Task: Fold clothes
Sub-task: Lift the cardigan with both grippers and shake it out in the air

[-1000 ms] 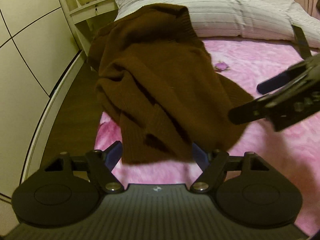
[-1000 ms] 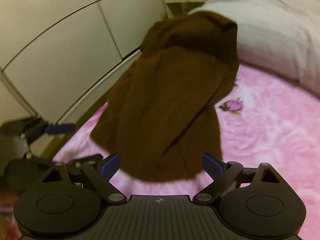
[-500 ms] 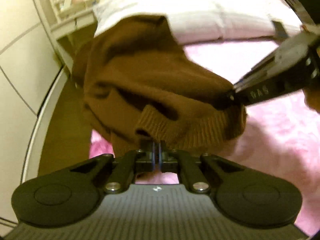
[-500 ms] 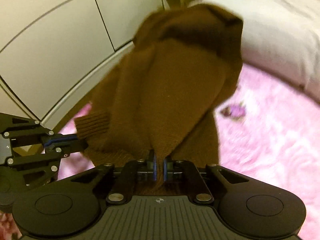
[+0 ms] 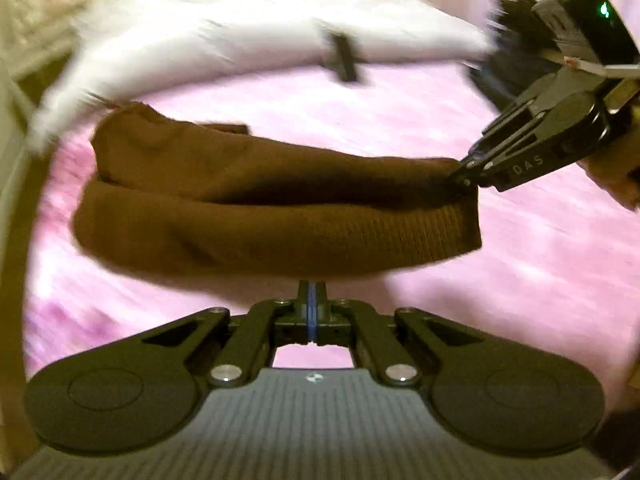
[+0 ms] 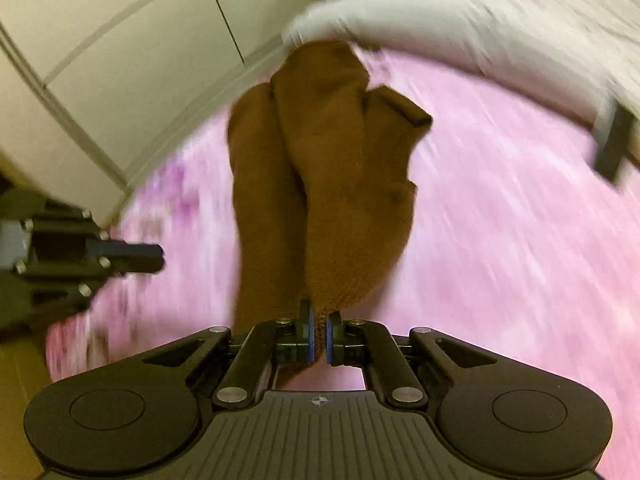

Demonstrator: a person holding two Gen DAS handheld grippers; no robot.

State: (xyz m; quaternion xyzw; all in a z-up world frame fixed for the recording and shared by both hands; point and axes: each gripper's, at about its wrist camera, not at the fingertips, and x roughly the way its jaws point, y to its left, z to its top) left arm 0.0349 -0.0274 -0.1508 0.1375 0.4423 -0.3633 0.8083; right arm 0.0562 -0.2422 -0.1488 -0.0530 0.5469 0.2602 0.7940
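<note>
A pink blanket covered the bed, with a white pillow at its far end. The brown sweater hung stretched over it; only the left view showed its ribbed hem. The right gripper had its jaws clamped on a hem corner, while the left gripper had its jaws pressed together, the sweater's edge just above them, a grasp unclear.

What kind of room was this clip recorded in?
Most likely a bedroom: a pink fleecy bedspread with a white pillow or duvet at its far end, and pale panelled wardrobe doors beside it. The brown sweater is handled over the bed.
</note>
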